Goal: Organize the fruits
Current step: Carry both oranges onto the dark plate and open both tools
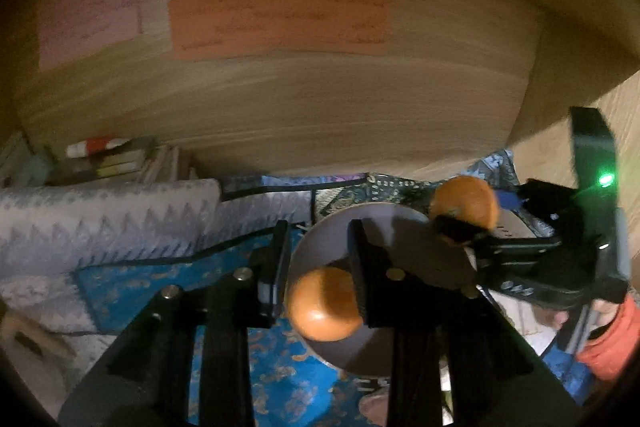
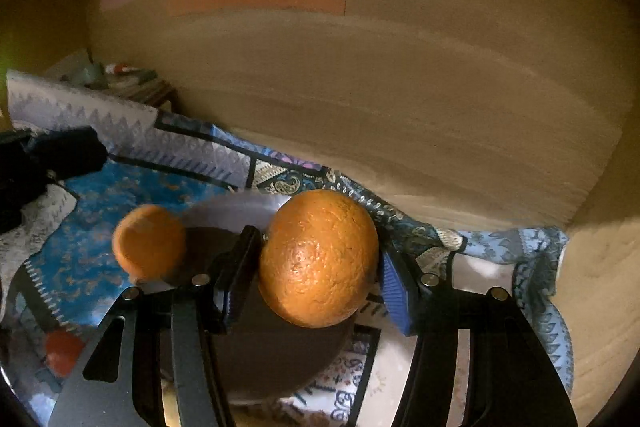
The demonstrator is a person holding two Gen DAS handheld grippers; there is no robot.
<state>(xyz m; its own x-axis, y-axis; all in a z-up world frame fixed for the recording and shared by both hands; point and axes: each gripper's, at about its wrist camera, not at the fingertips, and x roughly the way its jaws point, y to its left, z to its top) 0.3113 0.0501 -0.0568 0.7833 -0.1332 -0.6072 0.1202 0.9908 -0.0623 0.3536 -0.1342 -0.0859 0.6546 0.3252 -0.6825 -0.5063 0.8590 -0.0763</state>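
Observation:
My left gripper (image 1: 320, 267) is open above a white plate (image 1: 320, 247); a small orange (image 1: 324, 305) sits between its fingers without firm contact, low over the plate. My right gripper (image 2: 316, 267) is shut on a large orange (image 2: 318, 259) and holds it over the plate's far edge (image 2: 236, 205). The right gripper and its orange (image 1: 466, 203) show at the right of the left wrist view. The small orange (image 2: 148, 241) shows left of the right gripper, blurred.
A patterned blue and grey cloth (image 1: 120, 223) covers the surface. A wooden wall (image 1: 280, 99) with pink, green and orange paper notes stands close behind. Books (image 1: 108, 159) lie at the far left. A red fruit (image 2: 62, 351) lies at the lower left.

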